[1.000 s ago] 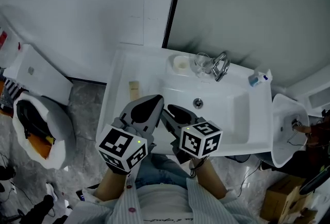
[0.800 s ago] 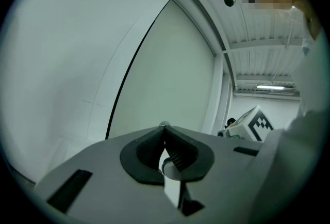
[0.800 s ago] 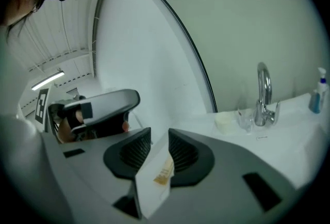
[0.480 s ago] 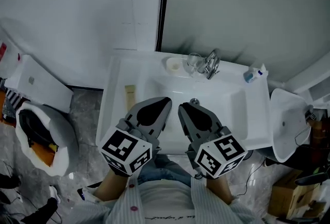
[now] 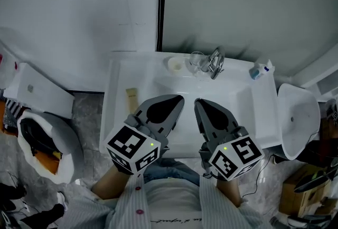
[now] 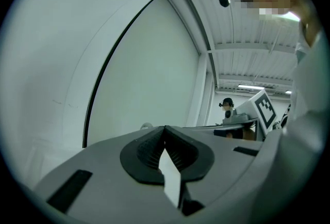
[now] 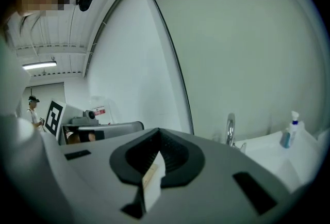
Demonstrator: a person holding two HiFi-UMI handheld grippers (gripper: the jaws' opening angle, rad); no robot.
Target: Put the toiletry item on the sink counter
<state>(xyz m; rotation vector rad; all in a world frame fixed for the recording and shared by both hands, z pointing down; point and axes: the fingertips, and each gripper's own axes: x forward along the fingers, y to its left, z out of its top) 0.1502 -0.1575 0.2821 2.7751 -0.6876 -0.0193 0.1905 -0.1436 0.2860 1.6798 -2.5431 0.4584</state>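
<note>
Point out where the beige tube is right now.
In the head view, the tube lies flat on the sink counter, left of the basin and of the left gripper, apart from it.

The toiletry tube (image 5: 131,99) lies on the left part of the table (image 5: 115,117), left of the basin (image 5: 240,112). Behind the basin stands the faucet (image 5: 215,63), with a glass (image 5: 197,60) just left of it. A bottle (image 5: 260,70) stands at the back right corner. The toilet (image 5: 39,138) is left of the table.
</note>
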